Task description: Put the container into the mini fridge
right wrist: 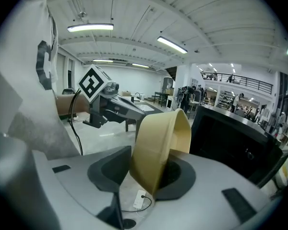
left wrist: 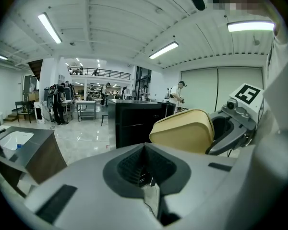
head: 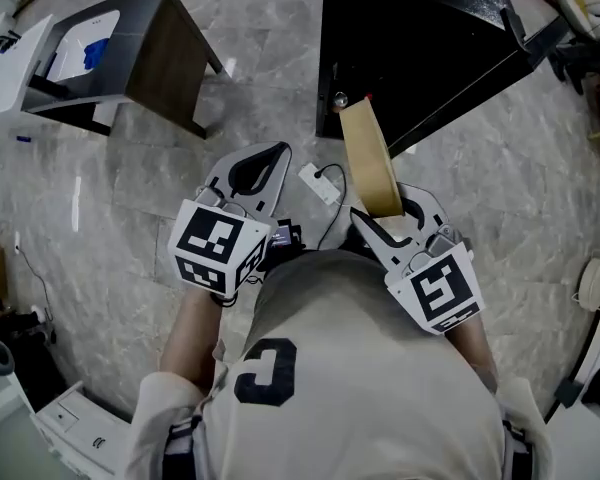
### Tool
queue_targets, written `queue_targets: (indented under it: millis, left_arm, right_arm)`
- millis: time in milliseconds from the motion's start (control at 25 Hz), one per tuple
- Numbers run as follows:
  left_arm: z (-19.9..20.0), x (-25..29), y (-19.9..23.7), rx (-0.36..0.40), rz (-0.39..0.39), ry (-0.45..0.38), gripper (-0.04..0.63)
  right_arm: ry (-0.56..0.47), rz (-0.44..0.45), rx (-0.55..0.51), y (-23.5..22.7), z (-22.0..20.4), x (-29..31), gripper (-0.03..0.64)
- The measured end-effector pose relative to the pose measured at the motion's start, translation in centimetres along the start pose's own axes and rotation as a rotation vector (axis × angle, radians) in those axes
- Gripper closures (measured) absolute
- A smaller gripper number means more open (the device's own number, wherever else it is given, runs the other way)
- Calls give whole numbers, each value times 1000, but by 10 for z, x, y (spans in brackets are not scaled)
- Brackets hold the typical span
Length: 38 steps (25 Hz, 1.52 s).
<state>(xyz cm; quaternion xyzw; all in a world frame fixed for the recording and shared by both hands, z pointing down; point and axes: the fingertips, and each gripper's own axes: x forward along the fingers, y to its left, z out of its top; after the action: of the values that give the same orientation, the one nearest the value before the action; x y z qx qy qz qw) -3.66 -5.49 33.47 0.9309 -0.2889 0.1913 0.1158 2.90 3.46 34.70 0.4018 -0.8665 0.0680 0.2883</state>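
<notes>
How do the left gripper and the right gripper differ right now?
The left gripper has its jaws together with nothing between them; the right gripper is clamped on the tan container. So the right gripper's jaws stand apart, spread by the container's wall, while the left gripper's meet. Both bear a marker cube and are held close in front of the person.

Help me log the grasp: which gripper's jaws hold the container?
The right gripper: its jaws clamp the tan plastic container; the left gripper is shut, empty.
</notes>
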Motion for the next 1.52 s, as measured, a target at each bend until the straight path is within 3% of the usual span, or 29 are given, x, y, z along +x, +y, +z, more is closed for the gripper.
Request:
queue_targets:
  millis: [480, 680, 880, 1120, 1400, 1520]
  left_arm:
    - [9, 57, -59, -46, 141, 65, 538]
    - [4, 68, -67, -65, 153, 115, 538]
    - [-6, 80, -65, -113, 108, 143, 538]
    - [-4, 100, -43, -120, 27, 117, 538]
    - [-5, 103, 31, -105, 1, 99, 538]
    - [-10, 104, 56, -99, -15, 113, 538]
  right_arm:
    - [7, 94, -86, -80, -63, -32, 463]
    - [68, 30, -238, -115, -75, -20, 463]
    - [113, 11, -304, -134, -74, -2, 463]
    - [222, 5, -337, -147, -74, 25, 463]
    - [359, -24, -362, -157, -77, 85, 463]
    - [396, -6, -321, -157, -82, 114, 463]
